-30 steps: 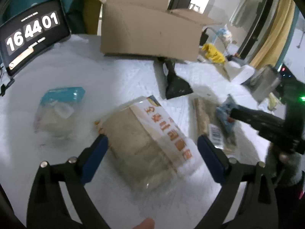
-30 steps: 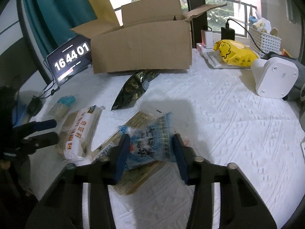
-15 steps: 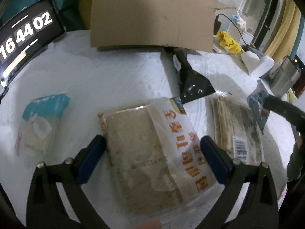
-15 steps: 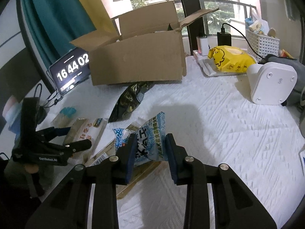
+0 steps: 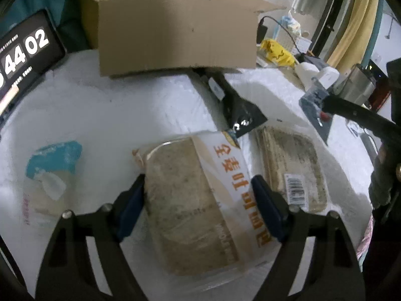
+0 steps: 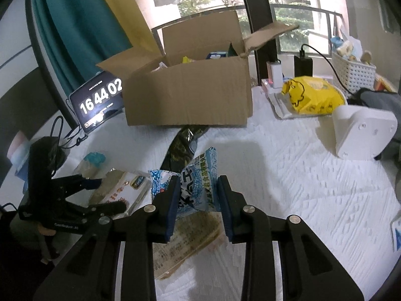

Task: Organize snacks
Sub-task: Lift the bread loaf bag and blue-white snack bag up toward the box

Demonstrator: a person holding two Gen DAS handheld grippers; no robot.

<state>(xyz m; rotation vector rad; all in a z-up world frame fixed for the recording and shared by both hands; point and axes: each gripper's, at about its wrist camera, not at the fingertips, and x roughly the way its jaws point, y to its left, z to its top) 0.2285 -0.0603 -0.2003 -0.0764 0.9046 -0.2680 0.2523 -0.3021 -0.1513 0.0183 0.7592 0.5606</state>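
Between the blue pads of the left claw [image 5: 198, 188], a wrapped bread loaf [image 5: 200, 200] is lying on the white surface [image 5: 112, 115]; the jaws have just been closing and are touching its sides. Just right of that claw, a flat brown snack pack [image 5: 293, 168] is resting. Beyond it, a black pouch [image 5: 238, 110] is lying before the open cardboard box [image 6: 188, 92]. Left of the claw, a teal-topped packet [image 5: 50, 173] is sitting apart. Raised above the flat pack, the right claw [image 6: 198, 200] is clamping a blue-and-white snack bag [image 6: 198, 183].
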